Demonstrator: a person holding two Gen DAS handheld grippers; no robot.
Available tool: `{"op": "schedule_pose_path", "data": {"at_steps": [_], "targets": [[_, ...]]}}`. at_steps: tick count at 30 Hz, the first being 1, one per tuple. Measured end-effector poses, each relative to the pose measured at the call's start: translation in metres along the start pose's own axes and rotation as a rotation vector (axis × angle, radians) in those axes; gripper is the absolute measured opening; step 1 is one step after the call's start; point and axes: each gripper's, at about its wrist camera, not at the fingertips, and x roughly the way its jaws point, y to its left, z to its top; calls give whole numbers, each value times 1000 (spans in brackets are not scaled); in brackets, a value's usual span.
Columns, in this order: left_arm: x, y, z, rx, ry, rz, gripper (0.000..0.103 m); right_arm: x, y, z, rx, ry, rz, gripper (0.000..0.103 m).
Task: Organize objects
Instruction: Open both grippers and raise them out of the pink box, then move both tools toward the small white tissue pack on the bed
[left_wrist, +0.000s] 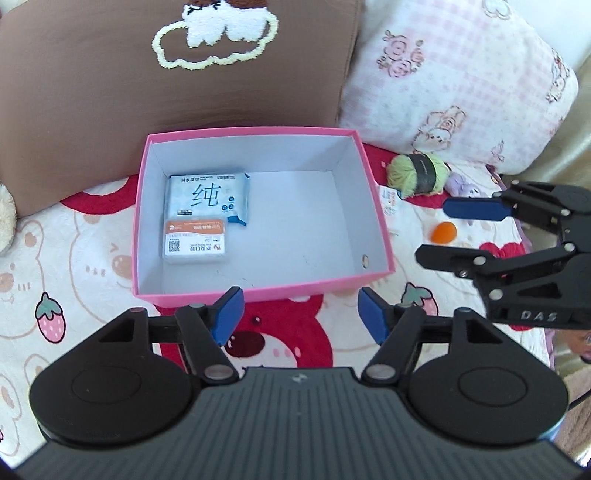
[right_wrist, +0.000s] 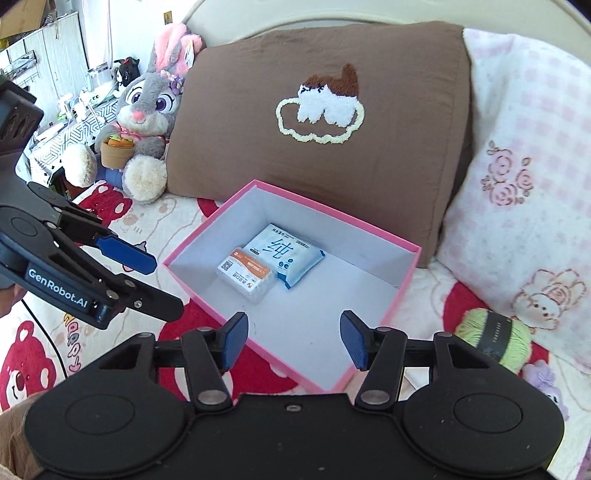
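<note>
The pink box (left_wrist: 258, 291) sat open on the bed (left_wrist: 92, 258) before a brown pillow (left_wrist: 110, 92), its long axis across the left wrist view. Inside, at its left end, lay a wipes pack (left_wrist: 208, 197), with a small orange-labelled pack (left_wrist: 195, 242) overlapping its near edge. A green yarn ball (left_wrist: 419, 173) lay just right of the box. The left gripper (left_wrist: 299, 319) tilted down over the near wall, fingers spread and empty. The right gripper (right_wrist: 293, 339) angled down over the box's corner, fingers likewise spread, holding nothing.
</note>
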Motion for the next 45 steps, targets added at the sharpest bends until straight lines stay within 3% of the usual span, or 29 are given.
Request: {"op": "schedule_pose_path", "data": {"at_steps": [3, 16, 22, 31, 38, 45], "targets": [[-3, -7, -6, 13, 10, 0, 78, -19, -4, -8, 15, -7, -5, 63], [-13, -47, -26, 125, 53, -30, 84, -82, -12, -43, 16, -28, -60, 73], [-7, -75, -36, 189, 81, -50, 87, -90, -9, -62, -73, -26, -79, 79], [11, -112, -43, 264, 86, -64, 98, -85, -30, -90, -85, -13, -78, 85], [35, -122, -33, 217, 70, -81, 100, -74, -57, -103, -31, -22, -90, 85], [59, -131, -23, 134, 18, -102, 100, -48, -68, -124, -158, -40, -130, 85]]}}
